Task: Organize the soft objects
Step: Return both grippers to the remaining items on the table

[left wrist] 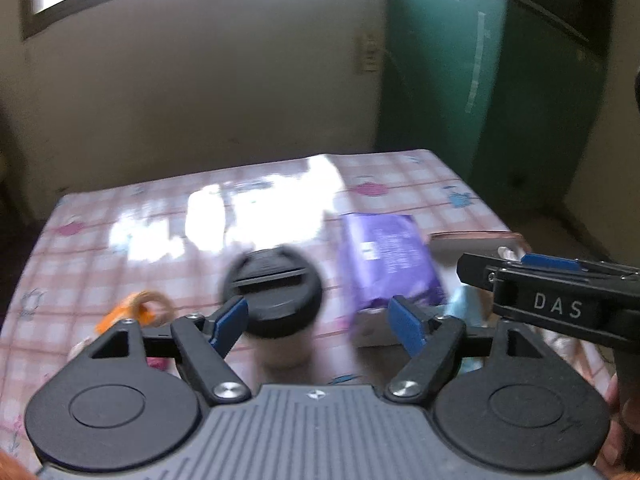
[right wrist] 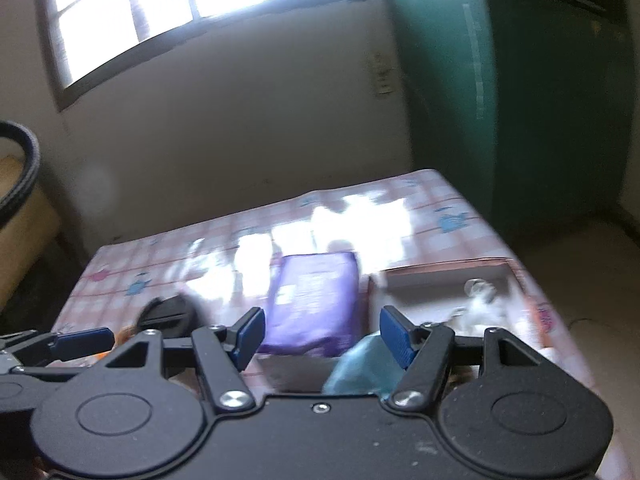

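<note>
Clearly, the purple rectangular soft plastic pack [left wrist: 390, 258] lies flat on the pink checked glossy tablecloth [left wrist: 120, 216], and its long axis runs away from the jaws, from the near edge toward the far wall. In the left wrist view it sits ahead of the left gripper [left wrist: 318, 322], a little toward the right jaw, and its near end is just behind the right blue pad. In the right wrist view the same pack [right wrist: 314, 300] is ahead of the right gripper [right wrist: 322, 336], between the jaws but closer to the left one. Its surface is shiny violet with a pale block of small print; the letters are too blurred to read.

Both grippers have their jaws wide apart and hold nothing. The left gripper's left pad is just beside a black round lid with a slot [left wrist: 272, 286], which stands on a pale cup; whether they touch, I cannot tell. A light blue soft thing [right wrist: 362, 364] lies low, near the right jaw of the right gripper. To the right of the pack is an open shallow cardboard box [right wrist: 448, 284] with something white inside. An orange and beige small thing [left wrist: 138, 308] lies beyond the left jaw of the left gripper.
</note>
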`<action>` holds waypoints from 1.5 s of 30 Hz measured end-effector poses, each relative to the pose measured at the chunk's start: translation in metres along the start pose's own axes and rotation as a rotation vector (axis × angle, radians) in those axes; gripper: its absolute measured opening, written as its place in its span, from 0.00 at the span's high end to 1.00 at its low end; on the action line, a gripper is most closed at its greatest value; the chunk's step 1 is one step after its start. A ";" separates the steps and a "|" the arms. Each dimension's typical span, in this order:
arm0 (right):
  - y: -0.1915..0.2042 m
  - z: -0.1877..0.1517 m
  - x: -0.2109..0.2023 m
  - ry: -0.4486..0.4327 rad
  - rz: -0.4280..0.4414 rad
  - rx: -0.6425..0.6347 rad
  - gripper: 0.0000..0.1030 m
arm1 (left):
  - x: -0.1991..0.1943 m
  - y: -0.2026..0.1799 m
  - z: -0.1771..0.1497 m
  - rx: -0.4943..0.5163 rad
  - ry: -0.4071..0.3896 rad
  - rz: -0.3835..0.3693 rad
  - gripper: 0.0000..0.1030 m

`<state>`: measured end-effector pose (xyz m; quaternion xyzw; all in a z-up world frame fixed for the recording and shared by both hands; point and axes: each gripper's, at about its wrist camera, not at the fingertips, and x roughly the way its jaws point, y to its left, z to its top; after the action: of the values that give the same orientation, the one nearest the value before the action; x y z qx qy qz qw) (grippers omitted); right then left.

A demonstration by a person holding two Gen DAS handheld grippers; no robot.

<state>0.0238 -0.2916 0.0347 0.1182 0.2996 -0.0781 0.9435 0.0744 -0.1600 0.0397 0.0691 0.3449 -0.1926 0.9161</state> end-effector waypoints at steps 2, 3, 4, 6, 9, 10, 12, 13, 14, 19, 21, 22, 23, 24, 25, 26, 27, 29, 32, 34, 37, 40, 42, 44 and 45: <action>0.014 -0.001 0.003 0.004 0.018 -0.021 0.25 | -0.005 0.016 -0.004 -0.019 0.002 0.025 0.23; 0.022 -0.003 0.004 0.006 0.029 -0.031 0.25 | -0.008 0.022 -0.005 -0.025 0.001 0.036 0.23; 0.030 -0.005 0.005 0.009 0.040 -0.039 0.25 | -0.010 0.029 -0.007 -0.034 0.000 0.049 0.23; 0.047 -0.008 0.005 0.010 0.062 -0.053 0.25 | -0.015 0.044 -0.009 -0.053 -0.002 0.065 0.23; 0.069 -0.012 0.007 0.018 0.092 -0.070 0.25 | -0.023 0.062 -0.015 -0.072 -0.010 0.098 0.23; 0.077 -0.014 0.009 0.022 0.099 -0.080 0.25 | -0.024 0.068 -0.017 -0.078 -0.010 0.108 0.23; 0.093 -0.019 0.011 0.029 0.115 -0.103 0.25 | -0.029 0.080 -0.022 -0.093 -0.010 0.123 0.23; 0.101 -0.021 0.011 0.032 0.122 -0.113 0.25 | -0.031 0.087 -0.025 -0.103 -0.010 0.131 0.23; 0.108 -0.023 0.012 0.034 0.131 -0.123 0.25 | -0.030 0.090 -0.026 -0.110 -0.009 0.135 0.23; 0.143 -0.036 0.014 0.048 0.172 -0.161 0.25 | -0.034 0.119 -0.037 -0.154 -0.001 0.152 0.23; 0.155 -0.041 0.016 0.053 0.178 -0.174 0.25 | -0.035 0.128 -0.042 -0.165 0.002 0.158 0.23; 0.160 -0.043 0.016 0.055 0.185 -0.178 0.25 | -0.036 0.133 -0.044 -0.171 0.002 0.160 0.23; 0.165 -0.044 0.017 0.058 0.192 -0.179 0.25 | -0.039 0.137 -0.047 -0.178 0.003 0.162 0.23; 0.171 -0.047 0.019 0.063 0.199 -0.182 0.25 | -0.039 0.141 -0.049 -0.184 0.004 0.164 0.23; 0.175 -0.048 0.021 0.067 0.205 -0.184 0.25 | -0.040 0.146 -0.051 -0.193 0.007 0.165 0.23; 0.179 -0.050 0.022 0.075 0.208 -0.185 0.25 | -0.041 0.150 -0.053 -0.202 0.015 0.164 0.23; 0.183 -0.052 0.023 0.088 0.209 -0.180 0.25 | -0.040 0.152 -0.055 -0.205 0.030 0.161 0.23; 0.188 -0.055 0.027 0.108 0.223 -0.171 0.25 | -0.042 0.161 -0.059 -0.188 0.056 0.164 0.22; 0.192 -0.065 0.030 0.106 0.241 -0.171 0.25 | -0.045 0.180 -0.068 -0.193 0.062 0.199 0.19; 0.193 -0.075 0.035 0.125 0.247 -0.190 0.25 | -0.043 0.194 -0.077 -0.230 0.072 0.210 0.19; 0.195 -0.090 0.046 0.171 0.277 -0.226 0.25 | -0.037 0.207 -0.095 -0.261 0.084 0.207 0.19; 0.204 -0.102 0.055 0.200 0.313 -0.309 0.25 | -0.027 0.218 -0.112 -0.274 0.103 0.207 0.19; 0.210 -0.109 0.060 0.214 0.346 -0.354 0.24 | -0.019 0.223 -0.117 -0.280 0.119 0.199 0.19; 0.214 -0.114 0.065 0.218 0.373 -0.398 0.23 | -0.013 0.224 -0.120 -0.260 0.130 0.191 0.17; 0.217 -0.117 0.068 0.223 0.378 -0.419 0.23 | -0.010 0.224 -0.121 -0.249 0.129 0.185 0.15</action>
<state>0.0622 -0.0569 -0.0591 -0.0174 0.3837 0.1760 0.9064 0.0840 0.0798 -0.0463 -0.0013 0.4164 -0.0583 0.9073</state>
